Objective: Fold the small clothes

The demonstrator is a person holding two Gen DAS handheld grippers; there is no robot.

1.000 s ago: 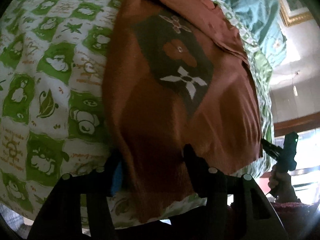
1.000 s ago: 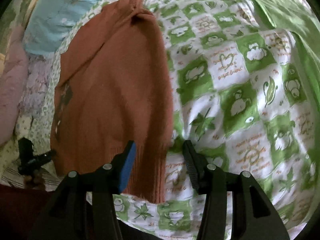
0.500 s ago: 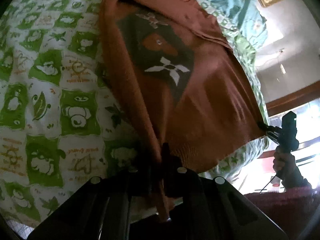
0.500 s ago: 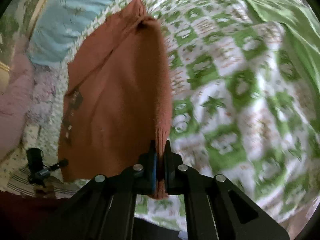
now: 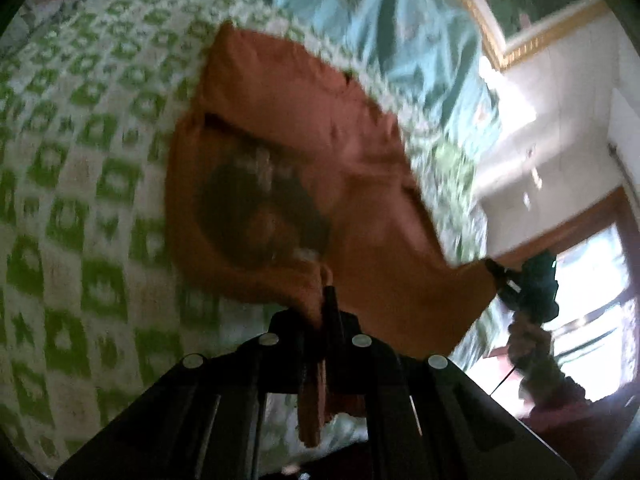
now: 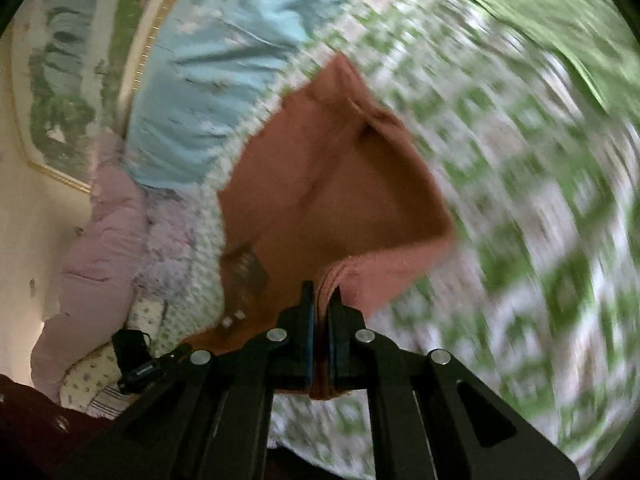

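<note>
A small rust-orange sweater (image 5: 280, 152) with a dark printed patch lies on a green and white checked quilt (image 5: 80, 208). My left gripper (image 5: 326, 300) is shut on one bottom corner of the sweater's hem and holds it lifted off the quilt. My right gripper (image 6: 323, 300) is shut on the other bottom corner of the sweater (image 6: 332, 184), also lifted. The hem is raised and curling over toward the collar end. The right gripper also shows in the left wrist view (image 5: 520, 284), with the sweater stretched between the two. Both views are motion-blurred.
A light blue satin cover (image 6: 224, 80) lies beyond the sweater's collar end. Pink bedding (image 6: 100, 240) is bunched at the left in the right wrist view. A gold-framed picture (image 5: 532, 4) hangs on the wall, and a bright window (image 5: 592, 300) is at right.
Both grippers closed on the sweater's bottom corners, then lifted the hem off the quilt and carried it toward the collar. The sweater's lower half now hangs raised between them.
</note>
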